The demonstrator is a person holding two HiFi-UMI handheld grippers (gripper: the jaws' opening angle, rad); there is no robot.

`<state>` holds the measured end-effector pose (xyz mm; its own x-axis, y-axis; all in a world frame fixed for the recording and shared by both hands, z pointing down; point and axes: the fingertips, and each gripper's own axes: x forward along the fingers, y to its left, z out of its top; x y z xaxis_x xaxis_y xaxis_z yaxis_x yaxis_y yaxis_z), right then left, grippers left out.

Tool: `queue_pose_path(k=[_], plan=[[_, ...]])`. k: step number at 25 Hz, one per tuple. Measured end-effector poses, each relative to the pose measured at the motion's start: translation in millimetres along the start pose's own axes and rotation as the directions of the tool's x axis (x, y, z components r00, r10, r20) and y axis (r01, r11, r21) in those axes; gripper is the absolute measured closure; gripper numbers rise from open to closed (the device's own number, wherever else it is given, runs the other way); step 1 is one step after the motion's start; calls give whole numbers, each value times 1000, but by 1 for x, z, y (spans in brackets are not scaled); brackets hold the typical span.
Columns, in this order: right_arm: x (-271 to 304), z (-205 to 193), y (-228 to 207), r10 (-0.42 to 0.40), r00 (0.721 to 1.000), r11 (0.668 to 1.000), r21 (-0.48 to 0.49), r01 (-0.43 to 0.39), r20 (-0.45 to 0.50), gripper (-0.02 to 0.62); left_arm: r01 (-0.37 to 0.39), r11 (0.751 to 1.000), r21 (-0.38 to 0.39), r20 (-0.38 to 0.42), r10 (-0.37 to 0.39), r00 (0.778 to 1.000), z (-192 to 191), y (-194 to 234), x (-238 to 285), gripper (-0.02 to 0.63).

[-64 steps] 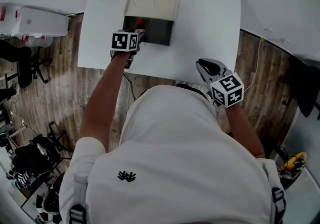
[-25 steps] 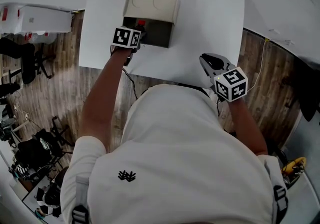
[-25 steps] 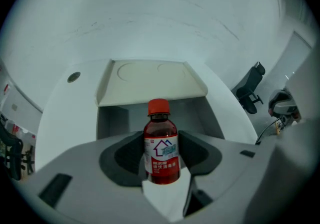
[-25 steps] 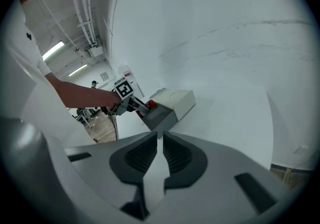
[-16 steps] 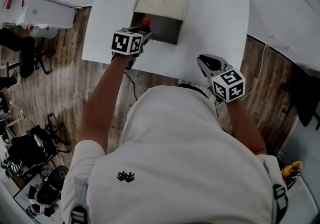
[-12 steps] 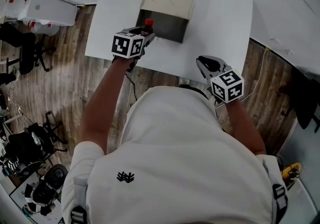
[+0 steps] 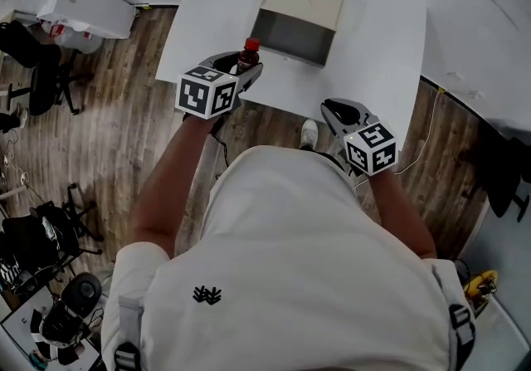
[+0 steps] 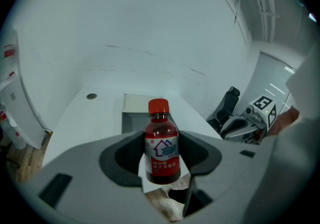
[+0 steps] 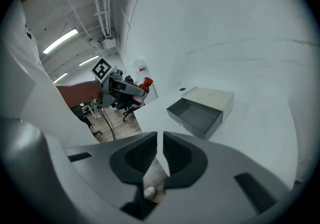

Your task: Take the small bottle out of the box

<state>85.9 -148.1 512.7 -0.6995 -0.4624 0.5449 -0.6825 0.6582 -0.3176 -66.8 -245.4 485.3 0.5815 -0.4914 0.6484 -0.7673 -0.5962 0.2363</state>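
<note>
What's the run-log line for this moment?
left gripper: shut on small bottle, upright, outside box | right gripper: shut, empty | box: open on table

Bright, even overhead light, with ceiling strip lights [image 9: 62, 41] showing in the right gripper view. The white desk [image 7: 382, 37] is near blown out, with little texture. The box [image 7: 290, 37] interior is in soft shadow. Both gripper views are fisheye: black vignette at the corners, straight edges bowed. The bottle [image 8: 161, 143] is sharp; the near jaw bodies are soft. Head view is crisp, with no motion blur.
</note>
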Motion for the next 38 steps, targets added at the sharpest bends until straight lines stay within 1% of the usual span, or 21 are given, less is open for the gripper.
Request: queue_pose_path(k=[9, 13, 16, 20, 24, 30, 38], plan=[[6, -14, 52, -26, 1000, 1000, -13, 26, -6, 558, 49, 999, 1, 81, -49, 996, -32, -18, -63, 385], [14, -17, 77, -46, 999, 999, -11, 46, -1, 563, 59, 998, -5, 122, -58, 991, -49, -18, -96, 385], [17, -19, 94, -62, 998, 998, -6, 62, 8, 568, 66, 998, 6, 126, -66, 990, -65, -19, -118, 385], [18, -23, 114, -77, 997, 997, -5, 77, 13, 571, 82, 996, 46, 126, -87, 988, -82, -27, -140, 385], [17, -29, 129, -89, 996, 996, -8, 89, 13, 572, 116, 992, 56, 134, -122, 983, -95, -38, -152, 385], [12, -35, 146, -107, 994, 994, -11, 108, 18, 574, 142, 988, 62, 148, -150, 978, -106, -48, -164, 385], [2, -39, 155, -143, 989, 990, -11, 144, 30, 575, 164, 984, 76, 158, -174, 972, -111, -54, -174, 385]])
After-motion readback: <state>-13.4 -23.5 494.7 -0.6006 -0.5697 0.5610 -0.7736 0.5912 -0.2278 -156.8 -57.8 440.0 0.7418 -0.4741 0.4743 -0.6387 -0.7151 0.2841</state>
